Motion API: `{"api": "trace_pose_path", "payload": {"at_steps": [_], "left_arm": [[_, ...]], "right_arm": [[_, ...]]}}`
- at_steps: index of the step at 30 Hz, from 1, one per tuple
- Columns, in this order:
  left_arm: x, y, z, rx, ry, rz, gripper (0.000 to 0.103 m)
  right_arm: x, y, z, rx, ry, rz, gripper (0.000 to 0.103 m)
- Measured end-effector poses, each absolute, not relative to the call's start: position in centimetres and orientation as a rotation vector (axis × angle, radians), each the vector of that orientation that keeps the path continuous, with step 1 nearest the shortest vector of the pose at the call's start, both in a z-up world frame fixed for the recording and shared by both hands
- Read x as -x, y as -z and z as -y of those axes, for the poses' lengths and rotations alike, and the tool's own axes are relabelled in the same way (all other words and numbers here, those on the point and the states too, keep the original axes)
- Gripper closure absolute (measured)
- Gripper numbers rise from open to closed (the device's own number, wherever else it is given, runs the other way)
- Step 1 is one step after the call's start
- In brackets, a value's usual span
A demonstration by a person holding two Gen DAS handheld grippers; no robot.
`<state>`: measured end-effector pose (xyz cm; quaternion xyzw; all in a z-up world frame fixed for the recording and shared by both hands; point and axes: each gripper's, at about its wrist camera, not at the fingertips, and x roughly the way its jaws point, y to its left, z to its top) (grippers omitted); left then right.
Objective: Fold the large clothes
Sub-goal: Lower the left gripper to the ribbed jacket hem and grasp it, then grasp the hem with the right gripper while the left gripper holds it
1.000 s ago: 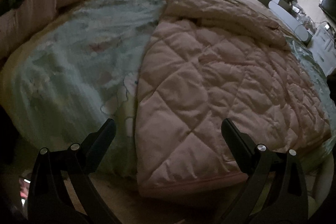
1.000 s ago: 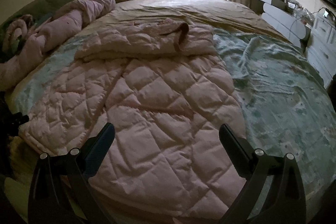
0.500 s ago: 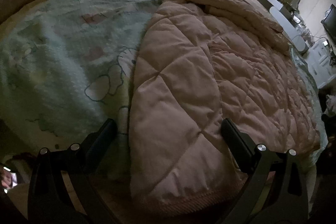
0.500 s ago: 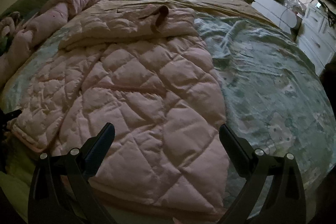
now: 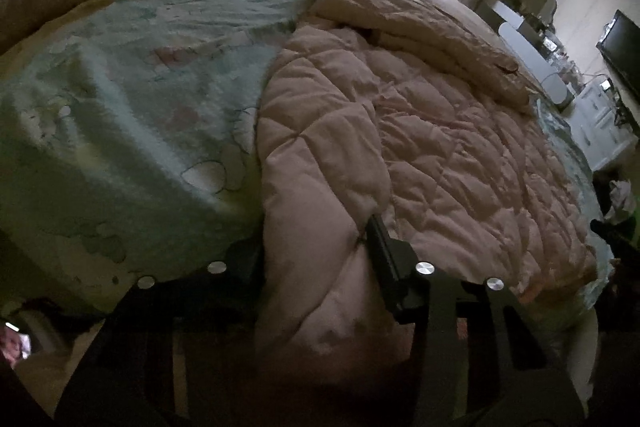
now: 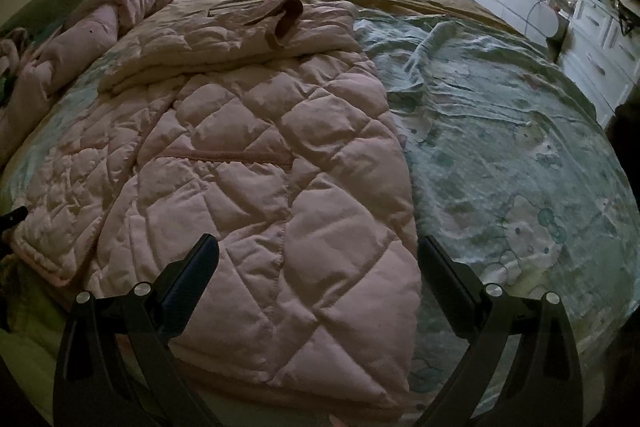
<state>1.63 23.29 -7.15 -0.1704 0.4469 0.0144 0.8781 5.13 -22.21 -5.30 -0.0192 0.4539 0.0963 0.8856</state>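
**Hem corner pinched, far corner waiting**

Seen on a bed [image 6: 500, 131] under dim window light: a pink quilted coat [image 6: 256, 163], laid flat with its long axis running away from both cameras toward the window, hem at the near edge, sleeves folded across the far end. Puffy, diamond-stitched, soft-looking; a ribbed brown cuff [image 6: 286, 21] curled on top, a pocket seam across the middle panel.

Left gripper [image 5: 316, 247] closing on the coat's near left hem corner, a thick bunch of padding already squeezed between its jaws, right finger [image 5: 380, 243] dug into the fabric. Right gripper [image 6: 318, 267] released, spread wide just above the near right hem corner, the coat's right edge running between the jaws, nothing pressed.

Judged from the layout: both hem corners the handles for a fold along the long axis, hem carried up toward the sleeves. Left corner about secured; right corner directly beneath the right gripper, a short drop and a squeeze away. Risk, by the look of it: slippery padded fabric sliding out of a shallow pinch.
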Motion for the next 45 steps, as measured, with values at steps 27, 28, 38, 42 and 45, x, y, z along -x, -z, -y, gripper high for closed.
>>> {"api": "trace_pose_path", "payload": {"at_steps": [27,28,38,42,45], "left_arm": [[-1.6,3.9,-19.4,0.272,0.074,-0.86,0.087],[-1.7,3.4,-19.2,0.261,0.076,-0.847,0.087],[-2.0,3.4,-18.8,0.246,0.066,-0.849,0.087],[-1.8,2.8,-19.0,0.25,0.062,-0.824,0.087],[-1.7,2.2,-18.6,0.222,0.058,-0.804,0.087]], "right_arm": [[-2.6,9.0,25.4,-0.033,-0.28,-1.115,0.004],[-2.4,9.2,25.6,-0.044,-0.29,-1.125,0.004],[-1.3,10.1,26.1,-0.139,-0.373,-1.141,0.051],[-0.9,7.6,25.7,-0.111,-0.431,-1.047,0.081],[-0.7,5.4,25.7,-0.134,-0.468,-0.962,0.086]]}}
